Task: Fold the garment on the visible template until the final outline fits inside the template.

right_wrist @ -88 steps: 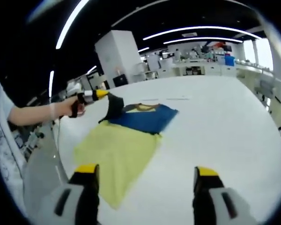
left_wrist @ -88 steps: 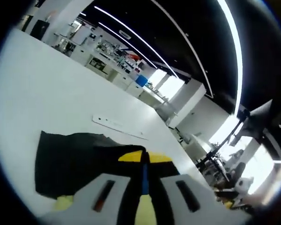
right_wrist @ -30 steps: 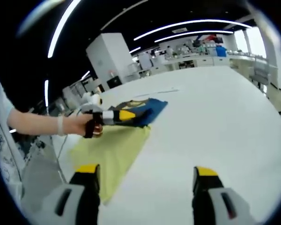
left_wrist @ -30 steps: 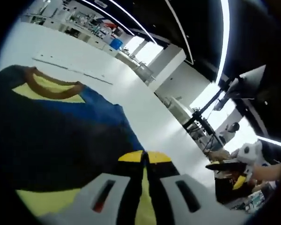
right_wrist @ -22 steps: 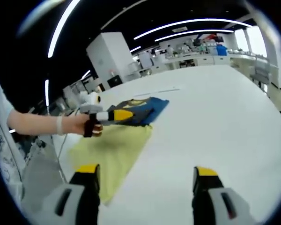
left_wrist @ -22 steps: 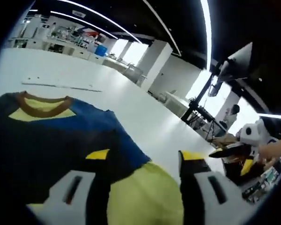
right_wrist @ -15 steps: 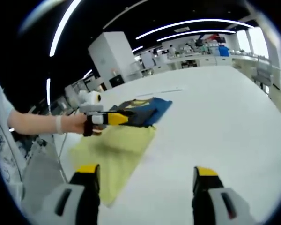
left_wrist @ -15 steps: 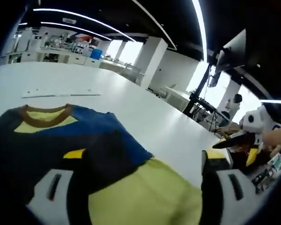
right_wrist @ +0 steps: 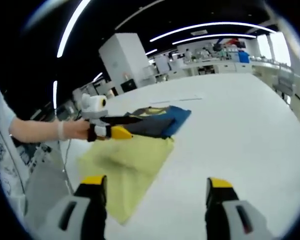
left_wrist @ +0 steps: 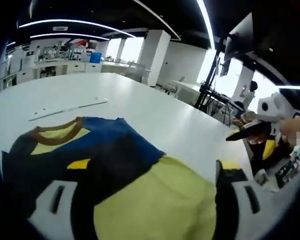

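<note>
A blue T-shirt (left_wrist: 107, 136) with a brown collar lies flat on a yellow-green sheet (left_wrist: 160, 200), with a dark part folded across its lower half. My left gripper (left_wrist: 154, 167) is open, its jaws spread wide just above the shirt's lower edge and holding nothing. In the right gripper view the shirt (right_wrist: 165, 122) and sheet (right_wrist: 132, 157) lie at mid-left, and the left gripper (right_wrist: 124, 126) hovers over them in a person's hand. My right gripper (right_wrist: 156, 182) is open, well short of the sheet. It also shows in the left gripper view as the right gripper (left_wrist: 252, 141).
The white table (right_wrist: 240, 130) stretches wide to the right of the sheet. A thin pale strip (left_wrist: 65, 107) lies beyond the collar. A person's forearm (right_wrist: 35, 131) reaches in from the left. Desks, stands and equipment line the room's edges.
My left gripper was shut on the dark part of the shirt, carried it over the shirt, then opened and let it go; it now lies folded flat. The right gripper stayed open.
</note>
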